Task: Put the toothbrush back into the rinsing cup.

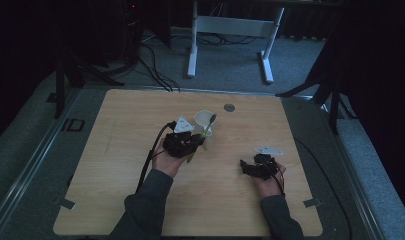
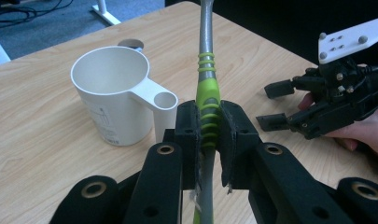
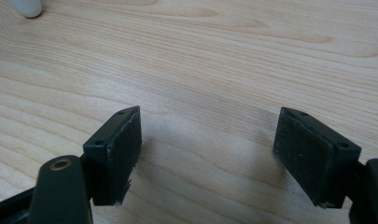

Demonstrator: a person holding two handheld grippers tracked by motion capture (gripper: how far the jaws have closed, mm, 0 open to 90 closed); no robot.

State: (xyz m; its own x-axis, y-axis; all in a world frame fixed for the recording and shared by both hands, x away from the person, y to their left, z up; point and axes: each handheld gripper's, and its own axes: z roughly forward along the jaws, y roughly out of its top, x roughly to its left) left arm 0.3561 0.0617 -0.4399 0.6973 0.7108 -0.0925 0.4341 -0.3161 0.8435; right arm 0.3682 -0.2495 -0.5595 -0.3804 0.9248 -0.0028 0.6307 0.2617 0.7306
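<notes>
Utensil handle [image 2: 206,100], grey with a green ribbed grip, was the thing being worked on, though the biggest item in any frame was the wooden table [image 1: 120,150], which spread across the middle of the high view above grey carpet. At the top centre of that view stood the white legs of a desk frame [image 1: 192,50], with dark cables [image 1: 155,70] trailing over the floor to its left.

On the table, just above the frame's centre, sat a white measuring cup [image 1: 204,122]; in the left gripper view it stood at centre left, upright and open-topped, its flat handle with a round hole reaching toward the jaws. A small grey disc [image 1: 229,107] was set into the tabletop above and right of the cup.

Left gripper [image 2: 209,133] was clamped on the green grip of the utensil, both pads pressed against it, the shaft running up to the top edge of the frame just right of the cup. In the high view the utensil's end appeared at the cup's rim; whether it touched could not be told.

Right gripper [image 3: 207,154], held in the lower right of the high view, had its jaws spread wide over bare wood with nothing between them.
</notes>
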